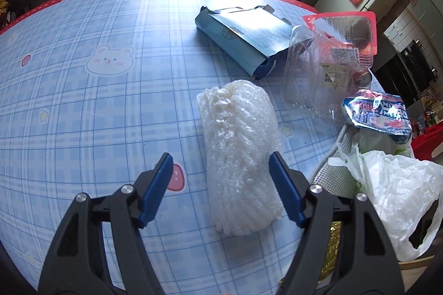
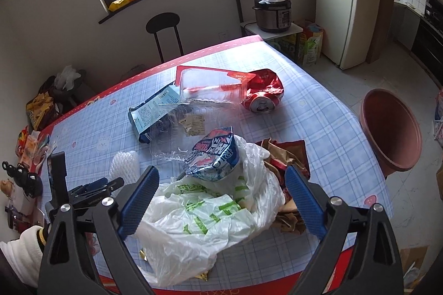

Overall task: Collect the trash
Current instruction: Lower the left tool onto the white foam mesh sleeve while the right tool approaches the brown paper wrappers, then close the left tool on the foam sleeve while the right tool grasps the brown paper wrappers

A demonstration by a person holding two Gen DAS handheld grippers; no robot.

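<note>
My pads (image 1: 285,194) are ribbed deep blue on black arms. Under them the tablecloth (image 1: 83,106) is pale blue plaid with white bunnies, pink strawberries and a red border. The foam net (image 1: 239,156) is milky white. At far right lie a dark-and-light blue carton (image 1: 243,37) and a clear tray with a red rim (image 1: 340,23). The plastic bag (image 2: 199,214) is white with green print; the crushed can (image 2: 263,94) is red and silver, and the tub (image 2: 390,128) is terracotta.

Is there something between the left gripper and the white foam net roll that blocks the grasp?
Nothing visible does. The left gripper is open, and the white foam net roll already lies between its two fingers on the table. The white plastic bag lies off to the side.
</note>
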